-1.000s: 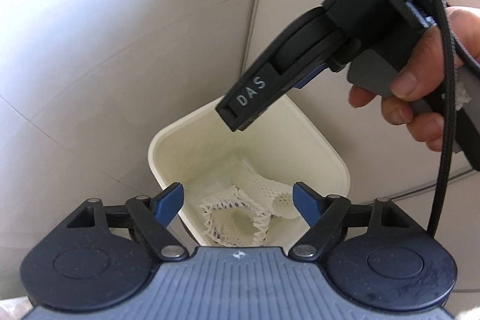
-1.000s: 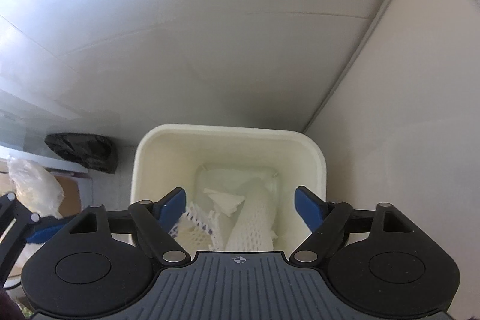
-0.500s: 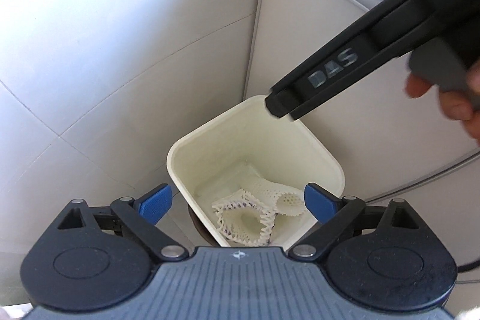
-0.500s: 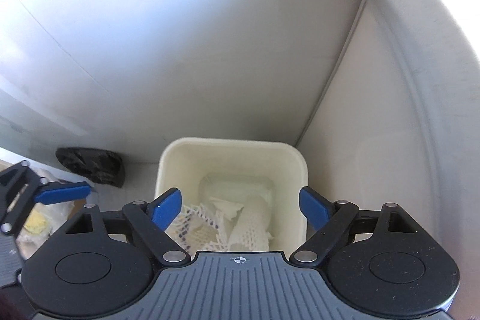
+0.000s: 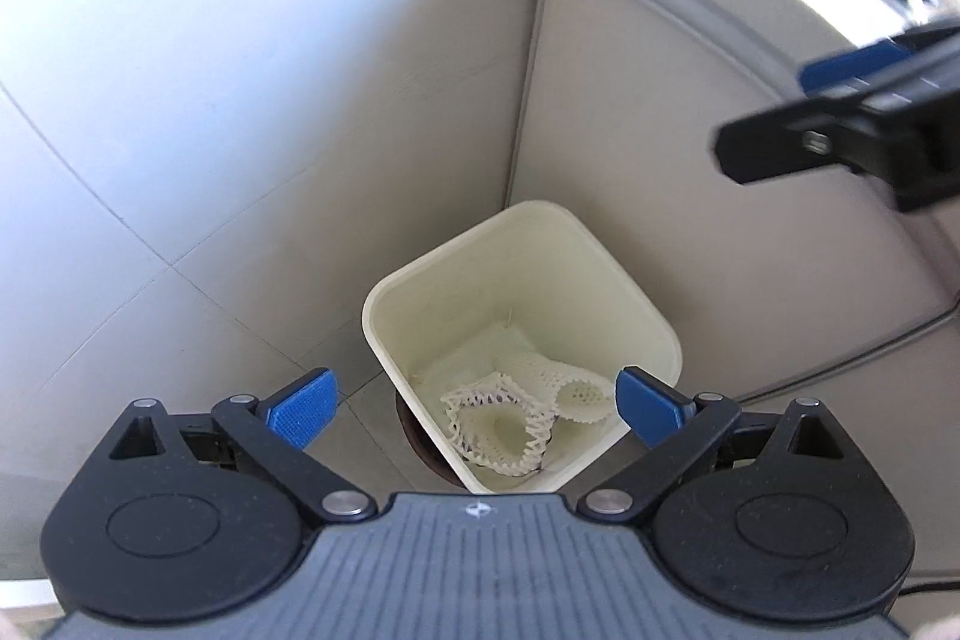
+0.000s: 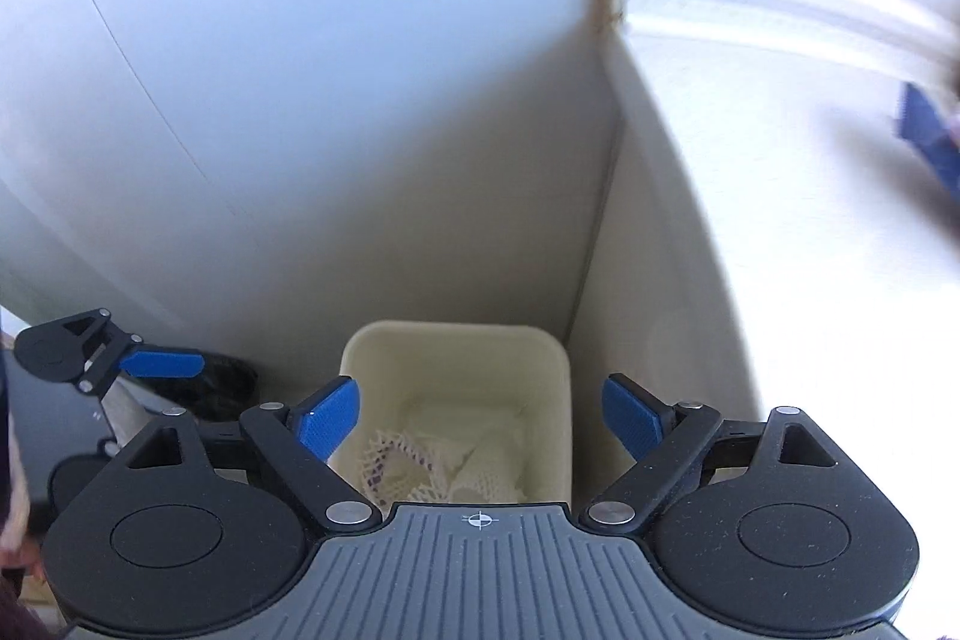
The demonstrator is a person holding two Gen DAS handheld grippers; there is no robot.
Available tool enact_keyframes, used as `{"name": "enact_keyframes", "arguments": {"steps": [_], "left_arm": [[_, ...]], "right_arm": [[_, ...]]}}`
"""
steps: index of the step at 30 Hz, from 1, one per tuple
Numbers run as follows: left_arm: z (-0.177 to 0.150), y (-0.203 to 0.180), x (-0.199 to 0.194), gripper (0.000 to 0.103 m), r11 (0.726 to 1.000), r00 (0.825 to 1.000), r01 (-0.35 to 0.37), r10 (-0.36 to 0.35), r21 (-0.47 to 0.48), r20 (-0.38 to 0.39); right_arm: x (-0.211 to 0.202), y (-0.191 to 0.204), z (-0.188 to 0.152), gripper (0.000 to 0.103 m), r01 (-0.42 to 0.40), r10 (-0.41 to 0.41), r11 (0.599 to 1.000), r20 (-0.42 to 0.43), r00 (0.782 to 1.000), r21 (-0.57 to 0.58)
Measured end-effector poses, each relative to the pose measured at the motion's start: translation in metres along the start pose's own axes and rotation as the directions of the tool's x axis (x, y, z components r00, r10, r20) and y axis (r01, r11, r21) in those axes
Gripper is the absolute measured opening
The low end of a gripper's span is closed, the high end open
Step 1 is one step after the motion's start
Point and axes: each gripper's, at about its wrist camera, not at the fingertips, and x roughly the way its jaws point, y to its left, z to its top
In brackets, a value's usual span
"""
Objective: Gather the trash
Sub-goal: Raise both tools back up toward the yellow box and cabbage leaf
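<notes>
Our left gripper [image 5: 474,403] pointed steeply down with its blue pads [image 5: 300,409] spread wide and still opening, nothing between them. Framed in that gap, well below, stood the cream bin [image 5: 600,268], and in its bottom lay the trash: two white foam nets [image 5: 510,421], one an open mesh ring, the other a finer sleeve just beside it, touching. Neither pad was near them.

Our right gripper [image 6: 480,418] likewise aimed down, its jaws parted wide and opening further, empty. The bin [image 6: 456,340] sat under it too, between the pads, with the nets [image 6: 414,469] showing just above the gripper's body, well apart from the fingertips.

In the left view we saw the right gripper's blurred black finger [image 5: 840,142] high at the right edge, above and clear of the bin. In the right view the left gripper's pad [image 6: 159,363] showed at the left, beside the bin.

Outward, the bin stood in a corner between a pale wall [image 5: 240,40] and a white cabinet [image 5: 690,130]. A black bag [image 6: 225,379] lay on the floor to the bin's left.
</notes>
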Motion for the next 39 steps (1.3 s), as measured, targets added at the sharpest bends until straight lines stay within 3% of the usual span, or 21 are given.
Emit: {"name": "enact_keyframes", "arguments": {"steps": [8, 16, 21, 31, 39], "left_arm": [[0.014, -0.009, -0.023, 0.100, 0.999, 0.998, -0.010, 0.012, -0.040, 0.061], [0.044, -0.019, -0.054, 0.102, 0.998, 0.989, 0.017, -0.007, -0.064, 0.151], [0.069, -0.033, -0.064, 0.102, 0.998, 0.982, 0.041, -0.031, -0.047, 0.189], [0.123, -0.084, -0.061, 0.102, 0.994, 0.961, 0.105, -0.104, 0.012, 0.255], [0.168, -0.132, -0.060, 0.102, 0.983, 0.936, 0.172, -0.183, 0.064, 0.300]], "right_arm": [[-0.060, -0.030, -0.019, 0.093, 0.005, -0.020, 0.995, 0.141, 0.990, 0.101], [-0.107, -0.078, -0.036, 0.098, 0.074, -0.129, 0.976, 0.271, 0.954, 0.206], [-0.122, -0.109, -0.047, 0.098, 0.138, -0.205, 0.962, 0.290, 0.935, 0.234], [-0.132, -0.170, -0.063, 0.099, 0.189, -0.295, 0.922, 0.296, 0.908, 0.338], [-0.120, -0.211, -0.062, 0.099, 0.209, -0.323, 0.909, 0.289, 0.901, 0.361]]}}
